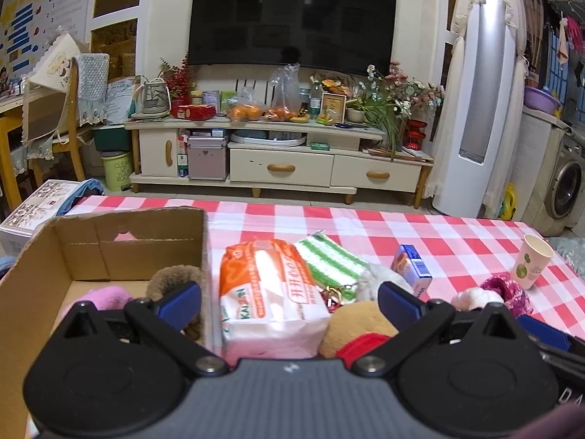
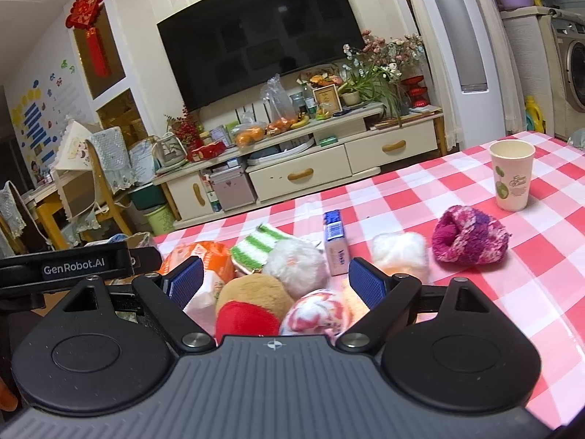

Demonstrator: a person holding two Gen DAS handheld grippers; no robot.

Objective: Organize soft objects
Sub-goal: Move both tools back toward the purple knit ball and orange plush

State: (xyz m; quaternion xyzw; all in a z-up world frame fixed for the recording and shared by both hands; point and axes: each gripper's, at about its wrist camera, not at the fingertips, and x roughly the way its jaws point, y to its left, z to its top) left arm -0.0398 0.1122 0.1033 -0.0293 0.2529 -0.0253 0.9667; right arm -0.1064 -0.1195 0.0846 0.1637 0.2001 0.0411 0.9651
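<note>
Both grippers, left gripper [image 1: 289, 301] and right gripper [image 2: 276, 280], spread and empty; straddle the tissue pack [image 1: 268, 300] at frame centre, then drop it in the cardboard box [image 1: 109, 241] at left.

Bench under red-and-white check cloth [image 2: 457, 183]. Paper cup [image 2: 512, 175] upright near right edge; small blue carton [image 2: 334, 243] upright mid-cloth; orange tissue pack [image 1: 270, 292] lying flat. Beyond the bench: dark TV [image 1: 292, 18] on wall, cream TV stand [image 1: 278, 153] cluttered with bagged oranges [image 1: 245, 111], bananas, framed card, flowers [image 1: 398, 87]. Tall white air conditioner [image 1: 475, 109] at right, washing machine [image 1: 565, 183] past it. Green bin [image 1: 117, 170] and wooden chair [image 1: 69, 124] at left.
</note>
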